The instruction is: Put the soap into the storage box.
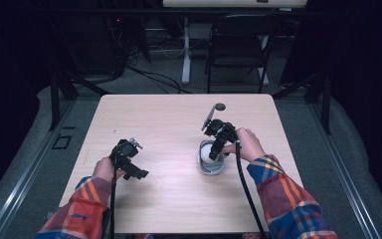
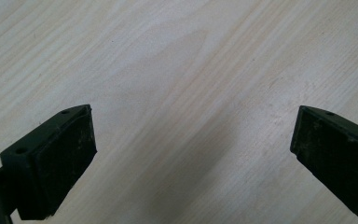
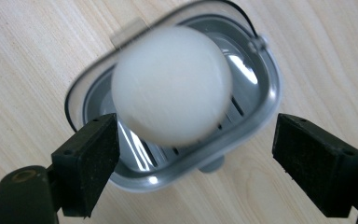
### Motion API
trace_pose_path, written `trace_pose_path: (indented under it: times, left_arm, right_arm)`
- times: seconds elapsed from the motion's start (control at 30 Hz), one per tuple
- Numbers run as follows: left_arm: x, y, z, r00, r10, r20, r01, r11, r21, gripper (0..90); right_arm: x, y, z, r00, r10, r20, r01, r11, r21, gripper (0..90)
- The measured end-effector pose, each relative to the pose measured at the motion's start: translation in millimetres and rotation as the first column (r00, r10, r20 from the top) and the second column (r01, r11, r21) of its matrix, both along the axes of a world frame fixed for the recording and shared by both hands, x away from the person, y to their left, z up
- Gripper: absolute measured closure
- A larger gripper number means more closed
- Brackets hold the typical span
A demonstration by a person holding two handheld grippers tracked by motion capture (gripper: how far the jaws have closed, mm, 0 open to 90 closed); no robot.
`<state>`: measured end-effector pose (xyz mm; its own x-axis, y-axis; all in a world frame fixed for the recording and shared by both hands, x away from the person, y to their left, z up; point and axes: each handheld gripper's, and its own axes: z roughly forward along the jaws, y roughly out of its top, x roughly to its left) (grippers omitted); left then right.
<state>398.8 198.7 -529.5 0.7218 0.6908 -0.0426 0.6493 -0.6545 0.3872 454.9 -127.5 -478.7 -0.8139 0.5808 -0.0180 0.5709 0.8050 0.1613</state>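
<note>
White soap [image 3: 170,84], a rounded bar, lies in a grey dish [image 3: 261,100] on the pale wood bench [image 1: 169,194], right of centre and well in from every edge. It seems set there because the dish's slotted floor would let it drain.

Just above it, the right hand-held gripper [image 3: 196,161] points down, jaws half open on either side of the bar without touching it, holding nothing. The left hand-held gripper [image 2: 193,163] hovers low over bare wood on the left of the bench, jaws wide and empty, well apart from the dish, probably kept out of the way.

Open bench surrounds the dish on all sides, so either gripper has room to move; only a small round hole [image 1: 220,106] breaks the far edge.
</note>
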Motion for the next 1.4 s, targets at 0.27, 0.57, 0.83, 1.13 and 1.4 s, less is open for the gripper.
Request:
trace_pose_path:
  times: [0.27, 0.57, 0.83, 1.13, 1.4]
  left_arm:
    - [-0.1, 0.0, 0.0, 1.0, 0.001, 0.001, -0.001, 1.0, -0.001, 0.0]
    - [-0.1, -0.2, 0.1, 1.0, 0.002, 0.001, -0.002, 1.0, 0.002, 0.0]
    - [-0.1, -0.1, 0.2, 1.0, 0.002, 0.002, -0.002, 1.0, 0.004, 0.0]
    - [-0.3, -0.4, -0.1, 1.0, 0.003, 0.005, -0.003, 1.0, 0.005, 0.0]
    - [-0.3, -0.2, 0.1, 1.0, 0.004, 0.002, -0.004, 1.0, 0.006, 0.0]
  right_arm:
    - [-7.1, -16.4, 13.1, 0.9998, -0.016, 0.014, 0.015, 0.9997, 0.017, 10.6]
    - [-20.4, -50.8, 20.5, 0.9969, -0.066, 0.041, 0.066, 0.9976, 0.022, 5.7]
    - [-31.0, -76.9, 21.8, 0.9929, -0.104, 0.057, 0.103, 0.9945, 0.016, 4.5]
    - [-46.2, -112.5, 13.7, 0.9843, -0.166, 0.059, 0.166, 0.9861, 0.001, 2.3]
    - [-53.5, -130.0, 7.2, 0.9809, -0.186, 0.055, 0.188, 0.982, -0.019, 1.5]
